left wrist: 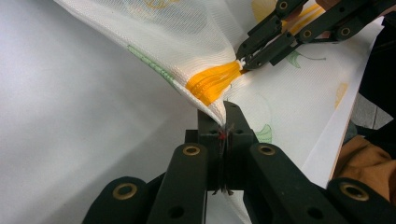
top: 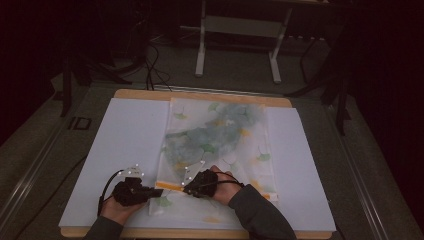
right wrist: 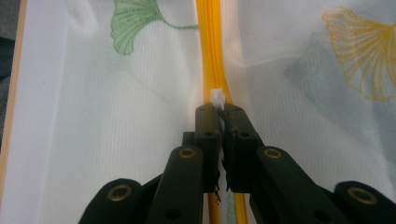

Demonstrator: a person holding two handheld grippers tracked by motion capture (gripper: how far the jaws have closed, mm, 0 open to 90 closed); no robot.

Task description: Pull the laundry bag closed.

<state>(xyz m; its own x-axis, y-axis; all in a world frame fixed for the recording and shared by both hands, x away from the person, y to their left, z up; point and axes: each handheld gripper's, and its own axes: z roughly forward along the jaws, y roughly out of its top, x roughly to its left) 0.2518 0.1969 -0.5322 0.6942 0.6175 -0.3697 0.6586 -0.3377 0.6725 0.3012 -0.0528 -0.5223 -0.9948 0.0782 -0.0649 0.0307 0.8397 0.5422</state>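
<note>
- Dim room around a white-topped counter (top: 125,145); in the high view a mesh bag (top: 220,145) printed with ginkgo leaves lies across it, both hand-held grippers at its near edge, left hand-held gripper (top: 159,191), right hand-held gripper (top: 184,185).
- Left gripper view: jaws clamped on the bag's corner by the orange zipper (left wrist: 212,79).
- Right gripper view: jaws pinched together on the white zipper pull (right wrist: 216,97).

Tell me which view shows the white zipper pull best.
The right gripper view: the white zipper pull sits close and sharp, pinched at the right claw tips on the orange zipper. The left gripper view shows it small, farther off. In the high view it is too small to tell.
</note>
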